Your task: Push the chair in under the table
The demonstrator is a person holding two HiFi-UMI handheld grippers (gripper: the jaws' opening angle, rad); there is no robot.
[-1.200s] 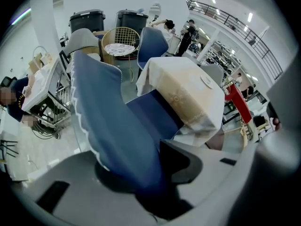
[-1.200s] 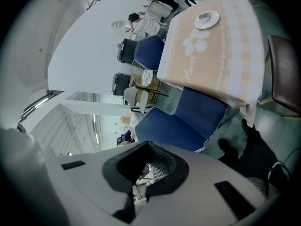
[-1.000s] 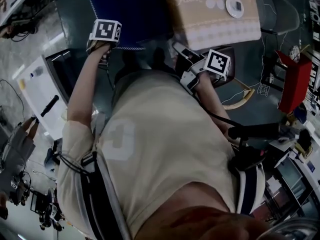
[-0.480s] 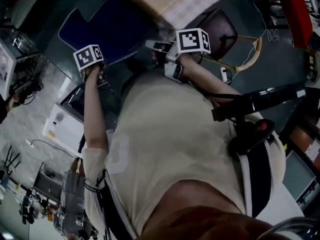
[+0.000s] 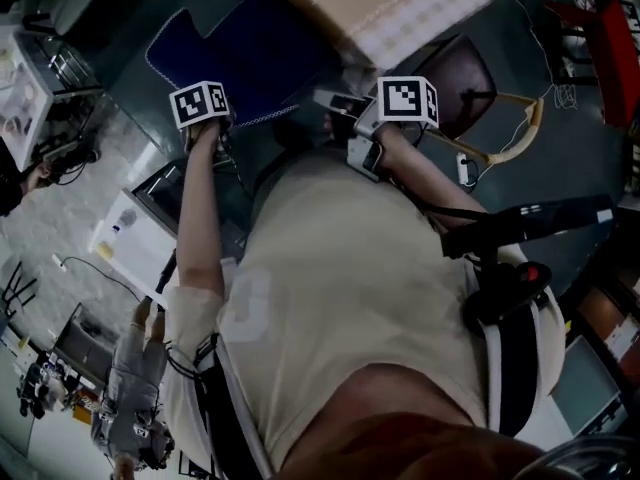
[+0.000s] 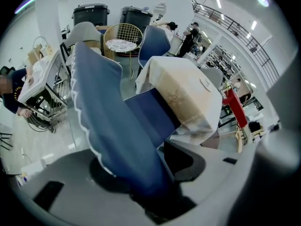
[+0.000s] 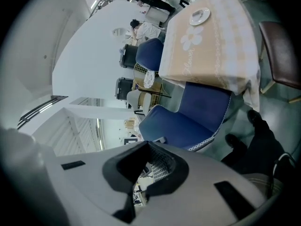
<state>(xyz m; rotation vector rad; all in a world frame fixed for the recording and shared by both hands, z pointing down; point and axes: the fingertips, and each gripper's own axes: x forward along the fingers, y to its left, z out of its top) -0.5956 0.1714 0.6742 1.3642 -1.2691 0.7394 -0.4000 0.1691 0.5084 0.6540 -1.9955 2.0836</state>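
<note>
The blue chair (image 5: 250, 48) stands with its seat partly under the table (image 5: 400, 13), which has a beige flowered cloth. My left gripper (image 5: 207, 108) is at the top of the chair's backrest (image 6: 110, 126). In the left gripper view that backrest runs between the two jaws. The jaws have just been opening and stand open around it, and I see no pad (image 6: 188, 161) pressing on it. My right gripper (image 5: 345, 108) hangs just behind the chair, to the right, shut and with nothing in it. The right gripper view looks past the shut gripper (image 7: 141, 173) at the chair (image 7: 193, 112) and the table (image 7: 211, 46).
A dark brown chair (image 5: 465, 68) and a curved wooden frame (image 5: 520, 138) stand right of the table, with a red object (image 5: 610, 48) beyond. A white cabinet (image 5: 130, 238) is on the left. More chairs (image 6: 121, 36) and black bins (image 6: 91, 13) stand behind.
The head view has swung, so the table now lies at the top edge. Both grippers stay by the chair's backrest. The right one has shifted a little sideways.
</note>
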